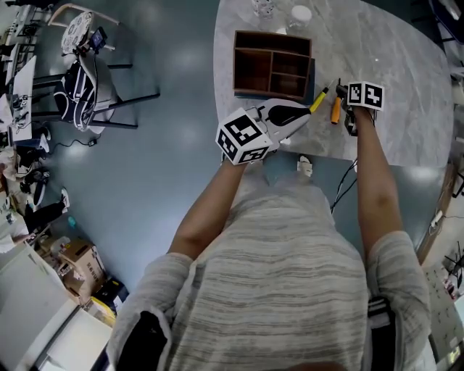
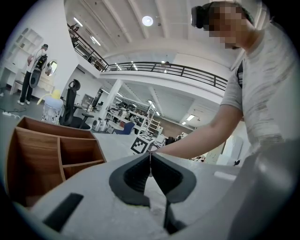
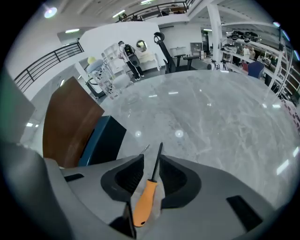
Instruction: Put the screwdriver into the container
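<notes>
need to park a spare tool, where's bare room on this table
Free: the broad marble stretch of the table right of the right gripper, out to its far edge. Crowded: the wooden container, the glassware behind it, the orange screwdriver and yellow-handled tool by the gripper.

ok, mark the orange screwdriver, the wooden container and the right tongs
orange screwdriver (image 3: 144, 203), right gripper view, on its handle.
wooden container (image 1: 252, 70), head view, left compartment's floor.
right tongs (image 3: 151, 156), right gripper view, midway between tips.

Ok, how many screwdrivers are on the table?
2. The orange-handled screwdriver lies on the table between the open jaws of the right gripper; the yellow-handled screwdriver lies beside it, near the left gripper. Others may hide in the wooden container.
</notes>
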A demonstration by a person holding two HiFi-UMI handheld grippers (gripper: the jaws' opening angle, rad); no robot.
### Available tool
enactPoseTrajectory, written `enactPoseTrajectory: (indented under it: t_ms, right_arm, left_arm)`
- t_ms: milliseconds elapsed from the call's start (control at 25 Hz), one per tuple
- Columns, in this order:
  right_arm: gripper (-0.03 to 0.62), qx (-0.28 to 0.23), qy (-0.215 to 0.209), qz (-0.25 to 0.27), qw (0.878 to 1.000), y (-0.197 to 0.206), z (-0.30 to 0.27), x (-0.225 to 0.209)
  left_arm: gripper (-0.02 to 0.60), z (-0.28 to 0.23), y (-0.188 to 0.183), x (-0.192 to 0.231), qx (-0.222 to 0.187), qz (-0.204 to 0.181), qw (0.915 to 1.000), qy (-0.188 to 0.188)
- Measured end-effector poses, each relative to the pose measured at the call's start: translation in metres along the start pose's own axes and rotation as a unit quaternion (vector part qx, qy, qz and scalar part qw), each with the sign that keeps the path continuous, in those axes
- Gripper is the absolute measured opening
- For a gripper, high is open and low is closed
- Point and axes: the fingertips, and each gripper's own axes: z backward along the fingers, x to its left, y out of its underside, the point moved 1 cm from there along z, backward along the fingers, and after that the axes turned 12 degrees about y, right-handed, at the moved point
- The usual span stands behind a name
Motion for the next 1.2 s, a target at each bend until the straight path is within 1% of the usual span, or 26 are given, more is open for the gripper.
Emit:
enactPoseTrajectory:
  t_ms: [320,440,560,680,800,960,1080,1200]
  right_arm:
    - [0.084,0.090,0.013,-0.019,0.996,0.013,-0.025,-0.004]
    - [0.082,0.106,0.031,-0.016,0.994,0.017,-0.030,-0.006]
    - [0.066,0.116,0.045,-0.016,0.992,0.016,-0.030,-0.008]
    - [0.056,0.120,0.060,-0.007,0.991,0.018,-0.029,-0.007]
    - [0.028,0.119,0.072,0.002,0.990,0.018,-0.028,-0.007]
    - [0.021,0.114,0.054,-0.017,0.992,0.020,-0.025,-0.002]
    - [0.020,0.104,0.041,-0.016,0.994,0.019,-0.018,0.000]
    - [0.020,0.085,0.026,-0.016,0.996,0.016,-0.008,0.000]
  left_arm:
    - [0.018,0.007,0.002,0.005,-0.003,0.006,0.9999,-0.012]
    - [0.018,0.008,0.004,0.005,-0.002,0.008,0.9999,-0.014]
    - [0.018,0.009,0.005,0.006,-0.002,0.008,0.9999,-0.015]
    - [0.018,0.009,0.004,0.006,-0.003,0.008,0.9999,-0.014]
    - [0.018,0.008,0.002,0.006,-0.003,0.007,0.9999,-0.014]
    - [0.018,0.008,0.002,0.005,-0.002,0.006,0.9999,-0.013]
    - [0.018,0.009,0.000,0.003,-0.003,0.004,0.9999,-0.014]
    - [0.018,0.009,-0.003,0.002,-0.004,0.001,0.9999,-0.013]
